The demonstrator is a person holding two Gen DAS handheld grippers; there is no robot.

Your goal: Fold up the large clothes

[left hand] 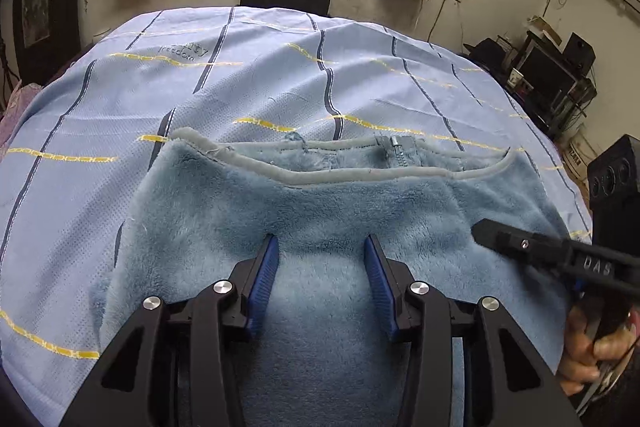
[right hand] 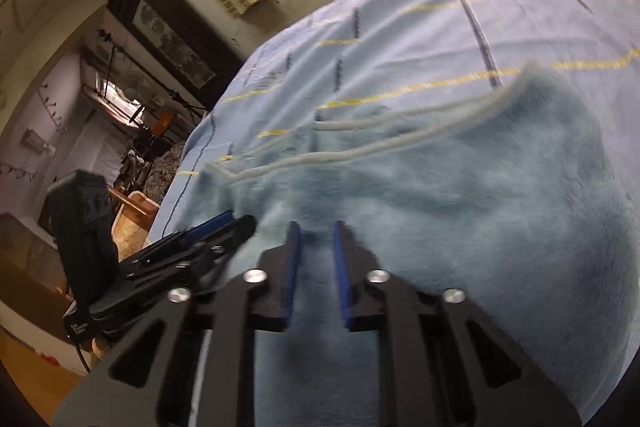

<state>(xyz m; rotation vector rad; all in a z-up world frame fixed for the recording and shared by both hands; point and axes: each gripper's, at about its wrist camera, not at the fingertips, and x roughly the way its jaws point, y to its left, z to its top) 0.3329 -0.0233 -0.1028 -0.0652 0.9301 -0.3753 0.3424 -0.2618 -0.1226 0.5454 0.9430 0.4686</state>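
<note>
Left gripper (left hand: 320, 247) jaws part open over the fleece (left hand: 340, 211), pads clear of the pile, nothing gripped. Right gripper (right hand: 316, 231) jaws narrow but gapped, fleece between, pinch unclear in blur. Fleece lies on striped sheet (left hand: 120, 99), zipper (left hand: 394, 141) at far edge.

Black left gripper (left hand: 320, 247), blue ribbed jaw pads, silver screws, right gripper (right hand: 316, 231) lettered "DAS"

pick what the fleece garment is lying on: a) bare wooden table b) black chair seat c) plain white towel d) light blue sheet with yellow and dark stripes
d, the blue fleece garment lies spread on a light blue sheet crossed by yellow and dark blue stripes.
</note>
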